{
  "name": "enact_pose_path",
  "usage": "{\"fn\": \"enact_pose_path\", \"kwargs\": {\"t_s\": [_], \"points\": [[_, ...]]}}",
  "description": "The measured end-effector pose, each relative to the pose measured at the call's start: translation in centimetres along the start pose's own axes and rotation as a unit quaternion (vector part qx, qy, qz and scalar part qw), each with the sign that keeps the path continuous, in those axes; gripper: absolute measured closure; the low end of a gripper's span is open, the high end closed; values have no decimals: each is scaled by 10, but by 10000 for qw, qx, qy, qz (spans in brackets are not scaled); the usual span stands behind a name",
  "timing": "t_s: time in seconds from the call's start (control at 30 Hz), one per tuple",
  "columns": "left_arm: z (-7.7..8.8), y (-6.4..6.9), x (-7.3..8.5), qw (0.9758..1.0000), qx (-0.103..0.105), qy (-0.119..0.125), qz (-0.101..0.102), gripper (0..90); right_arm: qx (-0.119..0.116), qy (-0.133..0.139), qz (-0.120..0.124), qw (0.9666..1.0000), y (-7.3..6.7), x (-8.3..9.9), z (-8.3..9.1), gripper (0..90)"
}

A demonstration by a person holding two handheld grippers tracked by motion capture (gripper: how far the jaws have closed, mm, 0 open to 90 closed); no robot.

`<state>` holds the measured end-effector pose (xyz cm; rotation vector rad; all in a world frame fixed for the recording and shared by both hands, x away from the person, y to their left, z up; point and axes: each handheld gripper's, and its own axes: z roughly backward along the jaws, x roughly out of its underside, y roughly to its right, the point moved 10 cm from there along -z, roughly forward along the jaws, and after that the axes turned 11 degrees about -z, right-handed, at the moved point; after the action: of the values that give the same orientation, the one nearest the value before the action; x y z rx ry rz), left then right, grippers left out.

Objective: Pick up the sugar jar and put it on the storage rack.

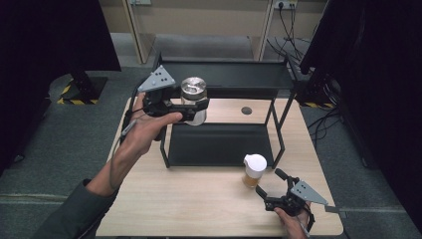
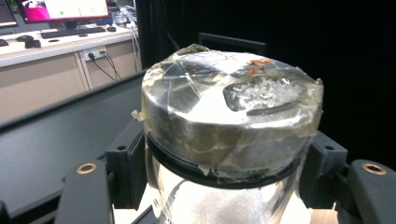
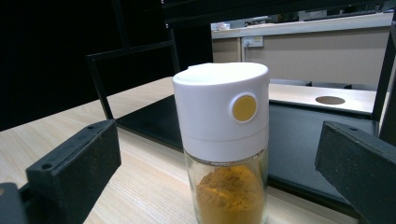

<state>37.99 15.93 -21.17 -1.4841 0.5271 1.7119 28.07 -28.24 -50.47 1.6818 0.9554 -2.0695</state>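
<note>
I hold the left claw (image 1: 191, 107) pinching the clear glass jar with a taped metal lid (image 1: 193, 98), upper left of frame, raised beside the black two-tier metal shelf (image 1: 224, 74) for clearance. Right claw (image 1: 272, 188) spread, facing the white-capped glass shaker of orange powder (image 1: 254, 170) on the light wooden bench (image 1: 199, 199); open room surrounds it.

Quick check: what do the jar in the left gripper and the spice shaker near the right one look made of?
Jar: clear glass or plastic body, white grains showing through; metallic-looking lid wrapped in wrinkled clear tape. Spice shaker: see-through, likely glass body holding orange powder; matte white plastic cap with yellow button.
</note>
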Motion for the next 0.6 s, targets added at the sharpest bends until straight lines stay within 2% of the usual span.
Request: {"fn": "enact_pose_path", "kwargs": {"t_s": [0.17,0.2,0.4,0.43,0.6], "points": [[-5,-8,-12,9999,-135,-20,18,313,4,1,-2,10000,0,0,0,5],[-7,-11,-14,9999,-157,21,-42,313,4,0,-5,10000,0,0,0,5],[-15,-19,-23,9991,-408,-104,26,313,2,-3,-9,10000,0,0,0,5],[-16,-20,-25,9989,-446,-143,88,313,3,-1,-4,10000,0,0,0,5],[-23,-29,-29,9976,-671,-145,121,313,-2,3,-4,10000,1,0,0,5]]}}
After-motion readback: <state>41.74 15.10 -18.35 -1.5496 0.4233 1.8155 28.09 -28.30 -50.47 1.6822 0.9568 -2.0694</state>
